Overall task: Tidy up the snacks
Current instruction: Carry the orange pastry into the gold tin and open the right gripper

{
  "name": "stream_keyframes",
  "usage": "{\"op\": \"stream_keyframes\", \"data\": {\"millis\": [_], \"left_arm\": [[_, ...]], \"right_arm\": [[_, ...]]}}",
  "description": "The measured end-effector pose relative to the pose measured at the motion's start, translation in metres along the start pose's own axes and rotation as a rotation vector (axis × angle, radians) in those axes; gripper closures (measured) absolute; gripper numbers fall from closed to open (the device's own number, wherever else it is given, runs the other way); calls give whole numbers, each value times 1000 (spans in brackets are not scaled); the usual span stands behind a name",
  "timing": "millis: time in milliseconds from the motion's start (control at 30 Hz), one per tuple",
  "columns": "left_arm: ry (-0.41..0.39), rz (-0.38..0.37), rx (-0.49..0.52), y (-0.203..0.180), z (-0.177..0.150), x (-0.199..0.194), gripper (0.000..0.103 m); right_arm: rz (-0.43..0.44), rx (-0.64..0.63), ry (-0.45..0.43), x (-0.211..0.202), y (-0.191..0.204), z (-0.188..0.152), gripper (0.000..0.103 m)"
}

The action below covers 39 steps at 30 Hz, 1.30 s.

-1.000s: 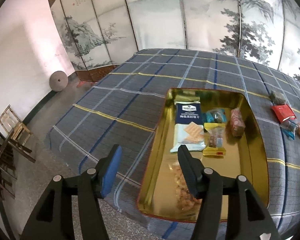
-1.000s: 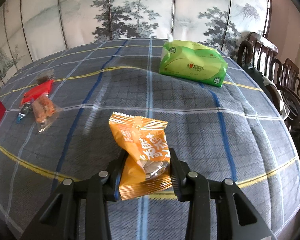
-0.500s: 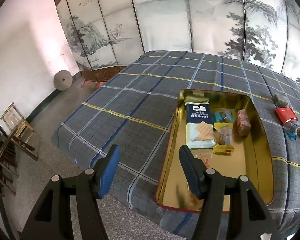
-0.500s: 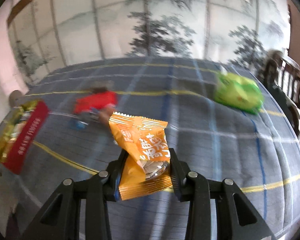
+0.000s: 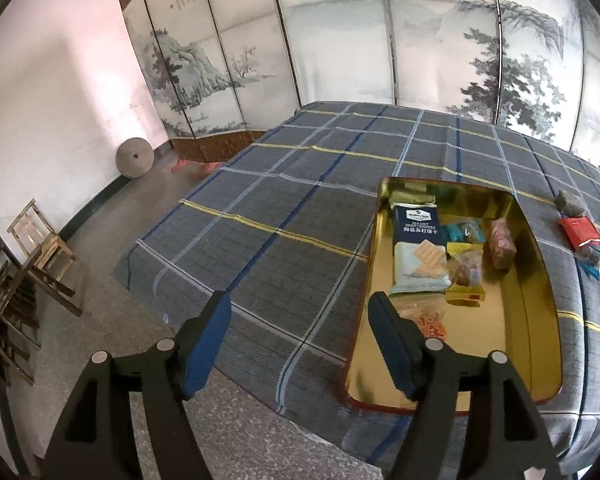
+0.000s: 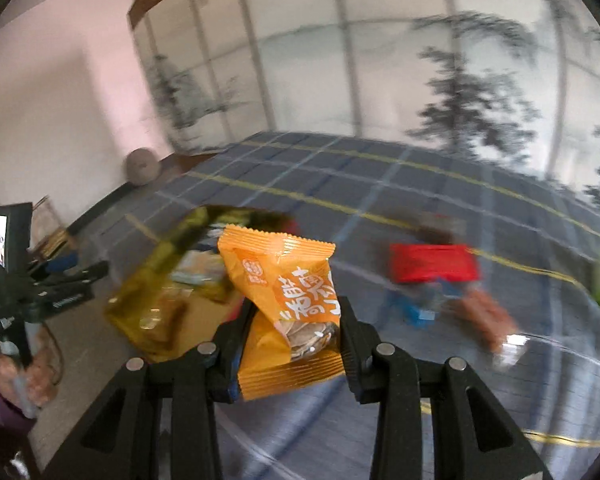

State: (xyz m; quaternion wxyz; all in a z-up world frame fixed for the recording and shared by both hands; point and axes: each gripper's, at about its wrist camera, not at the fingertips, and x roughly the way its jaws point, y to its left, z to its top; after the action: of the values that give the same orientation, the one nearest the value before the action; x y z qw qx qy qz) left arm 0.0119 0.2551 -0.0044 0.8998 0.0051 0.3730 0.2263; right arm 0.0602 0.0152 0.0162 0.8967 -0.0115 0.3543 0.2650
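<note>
The big table [image 5: 300, 208] with its blue checked cloth holds a gold tin [image 5: 540, 280] that already has a blue cracker pack [image 5: 416, 236] and other small snacks inside. My left claw [image 5: 298, 332] hangs over the table's near edge beside the tin, its jaws opening with nothing between them. My right claw [image 6: 290, 334] is squeezed tight on an orange snack bag [image 6: 288, 292], up in the air above the table, near the tin.

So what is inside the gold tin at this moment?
In the gold tin lie a blue cracker packet, a yellow packet, a reddish wrapped piece and a small teal one. One snack near the front is partly hidden behind a left finger.
</note>
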Motion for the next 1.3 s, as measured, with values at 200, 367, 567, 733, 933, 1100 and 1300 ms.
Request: {"op": "stream_keyframes", "data": {"millis": [200, 367, 567, 733, 933, 1100, 1300], "left_arm": [[-4, -13, 10, 2, 0, 1, 34], [5, -18, 9, 4, -1, 5, 34], [23, -8, 2, 10, -2, 13, 34], [36, -11, -9, 16, -4, 19, 34], [45, -13, -17, 20, -5, 22, 34], [51, -13, -17, 20, -5, 23, 34], [53, -12, -15, 19, -5, 23, 34]], "right_arm": [[103, -68, 63, 48, 56, 9, 65], [135, -86, 134, 87, 78, 8, 65], [123, -138, 194, 122, 98, 2, 65], [106, -166, 213, 135, 106, 0, 65], [90, -172, 225, 144, 107, 2, 65], [90, -172, 228, 148, 108, 2, 65], [96, -173, 229, 150, 110, 1, 65]]}}
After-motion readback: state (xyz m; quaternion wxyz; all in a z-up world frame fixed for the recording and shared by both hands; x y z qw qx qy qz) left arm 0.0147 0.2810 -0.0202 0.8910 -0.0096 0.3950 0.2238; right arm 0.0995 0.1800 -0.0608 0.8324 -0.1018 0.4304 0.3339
